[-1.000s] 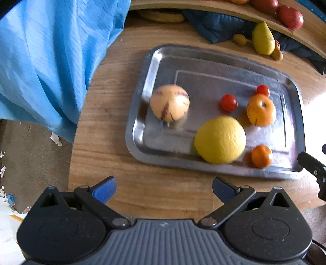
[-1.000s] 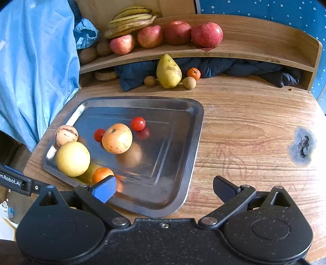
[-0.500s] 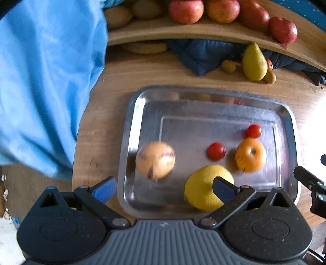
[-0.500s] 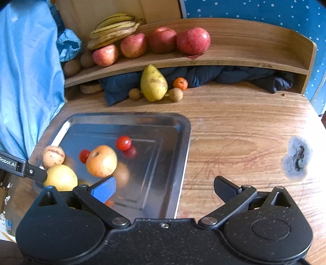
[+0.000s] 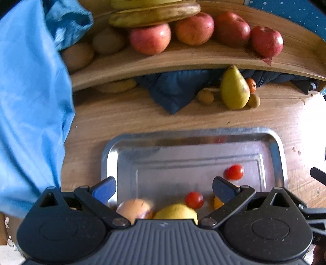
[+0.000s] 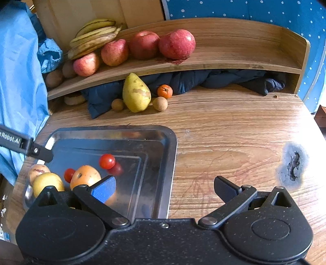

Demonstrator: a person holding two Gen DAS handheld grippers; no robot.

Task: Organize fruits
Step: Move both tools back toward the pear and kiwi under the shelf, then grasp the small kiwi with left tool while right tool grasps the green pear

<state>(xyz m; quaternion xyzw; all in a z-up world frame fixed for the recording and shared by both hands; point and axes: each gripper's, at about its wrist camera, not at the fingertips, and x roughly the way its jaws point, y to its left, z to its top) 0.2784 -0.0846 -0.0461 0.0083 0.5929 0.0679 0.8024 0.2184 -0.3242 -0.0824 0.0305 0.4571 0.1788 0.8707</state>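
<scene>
The left gripper (image 5: pixel 164 190) hangs wide open and empty over the near edge of the metal tray (image 5: pixel 277 150); the right gripper (image 6: pixel 164 188), equally wide and empty, hangs above the tray's right rim and the bench (image 6: pixel 234 130). In the tray's near-left corner cluster two cherry tomatoes (image 6: pixel 107 161), an orange fruit (image 6: pixel 85 177) and a yellow fruit (image 6: pixel 46 182). At 12 o'clock, a pear (image 6: pixel 136 93) lies below the shelf (image 6: pixel 234 61) of apples (image 6: pixel 176 43) and bananas (image 6: pixel 93 38).

Silver metal tray (image 6: pixel 170 163) on a brown wood-grain worktop (image 6: pixel 234 132). Red tomatoes (image 6: pixel 107 161), a yellow-green pear (image 6: pixel 136 93), red apples (image 6: pixel 176 43), dark navy cloth (image 6: pixel 203 79), a white-dotted blue backdrop (image 6: pixel 244 9). The blurred tray fruit (image 5: pixel 134 209) looks pale orange.
</scene>
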